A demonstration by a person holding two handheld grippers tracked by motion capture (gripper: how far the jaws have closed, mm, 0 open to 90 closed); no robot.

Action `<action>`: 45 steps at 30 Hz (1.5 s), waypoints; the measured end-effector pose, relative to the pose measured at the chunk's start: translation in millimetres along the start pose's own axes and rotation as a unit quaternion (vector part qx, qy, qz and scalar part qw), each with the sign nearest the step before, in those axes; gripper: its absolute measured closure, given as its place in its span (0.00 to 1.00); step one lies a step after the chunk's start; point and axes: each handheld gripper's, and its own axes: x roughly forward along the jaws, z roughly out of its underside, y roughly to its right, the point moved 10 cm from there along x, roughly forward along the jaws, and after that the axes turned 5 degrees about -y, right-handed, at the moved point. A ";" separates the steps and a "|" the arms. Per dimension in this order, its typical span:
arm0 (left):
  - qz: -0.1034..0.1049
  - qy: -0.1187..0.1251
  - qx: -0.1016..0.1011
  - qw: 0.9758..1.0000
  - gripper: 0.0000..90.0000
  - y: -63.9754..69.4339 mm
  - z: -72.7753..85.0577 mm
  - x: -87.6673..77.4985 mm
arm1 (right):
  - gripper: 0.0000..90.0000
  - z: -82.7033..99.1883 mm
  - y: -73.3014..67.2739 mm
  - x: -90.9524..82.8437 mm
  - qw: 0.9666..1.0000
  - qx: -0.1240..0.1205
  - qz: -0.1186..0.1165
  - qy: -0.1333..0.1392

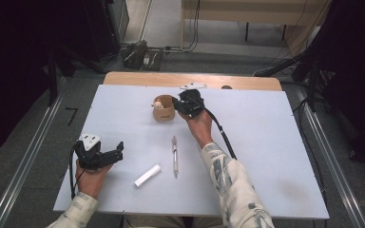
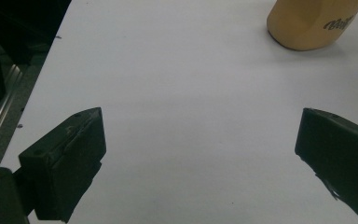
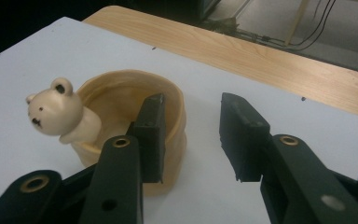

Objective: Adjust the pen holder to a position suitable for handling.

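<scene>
A tan cup (image 1: 164,113) with a small cream bear (image 1: 158,103) on its rim stands at the table's far middle. In the right gripper view the cup (image 3: 121,91) and bear (image 3: 56,112) are close up. My right gripper (image 3: 191,100) is open over the cup's right wall, one jaw inside the rim and the other outside, with a gap left to the wall. From above, that right gripper (image 1: 179,102) sits just right of the cup. My left gripper (image 1: 120,151) rests open and empty near the front left. Its jaws (image 2: 201,114) stand wide, with the cup (image 2: 307,23) far ahead.
A pen (image 1: 174,156) lies lengthwise in the middle of the white table (image 1: 275,142). A short white stick (image 1: 148,175) lies near the front, left of the pen. A wooden strip (image 1: 147,78) borders the far edge. Cables and dark equipment stand beyond.
</scene>
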 end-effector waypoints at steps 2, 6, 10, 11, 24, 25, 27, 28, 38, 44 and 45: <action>0.000 0.000 0.000 1.000 0.03 -0.1 0.0 0.0 | 0.68 -1.4 -0.6 4.5 1.000 0.004 -0.004 -0.007; 0.000 0.001 0.000 1.000 0.03 0.3 -0.1 0.1 | 0.70 -5.5 -3.3 13.4 1.000 0.002 -0.009 -0.022; 0.001 0.000 0.002 1.000 0.03 1.0 0.2 0.5 | 0.72 -5.7 -4.7 18.8 0.999 0.005 -0.011 -0.036; 0.001 0.000 0.002 1.000 0.03 1.1 0.1 0.5 | 0.72 -5.0 -5.3 20.9 0.999 0.002 -0.012 -0.043; 0.005 0.001 0.006 1.000 0.03 2.1 -0.2 1.0 | 0.81 -1.1 -7.7 35.1 0.996 -0.007 -0.009 -0.093; 0.004 0.001 0.006 1.000 0.03 2.0 -0.2 1.1 | 0.81 -1.3 -7.9 35.5 0.995 -0.008 -0.007 -0.095; 0.006 0.002 0.005 1.000 0.03 2.3 -0.4 1.2 | 0.81 -1.4 -8.3 36.6 0.995 -0.010 -0.007 -0.100; 0.006 0.002 0.006 1.000 0.03 2.4 -0.4 1.2 | 0.82 -1.7 -8.2 36.9 0.995 -0.009 -0.007 -0.101; 0.006 0.002 0.008 1.000 0.03 3.6 -0.6 1.7 | 0.83 -1.3 -8.1 36.0 0.994 -0.005 -0.009 -0.109; 0.005 0.003 0.008 1.000 0.03 3.4 -0.8 1.5 | 0.83 -1.8 -8.1 36.5 0.994 -0.013 -0.005 -0.112; 0.006 0.003 0.008 1.000 0.03 3.8 -0.8 1.5 | 0.83 -1.8 -7.7 36.7 0.993 -0.015 -0.003 -0.115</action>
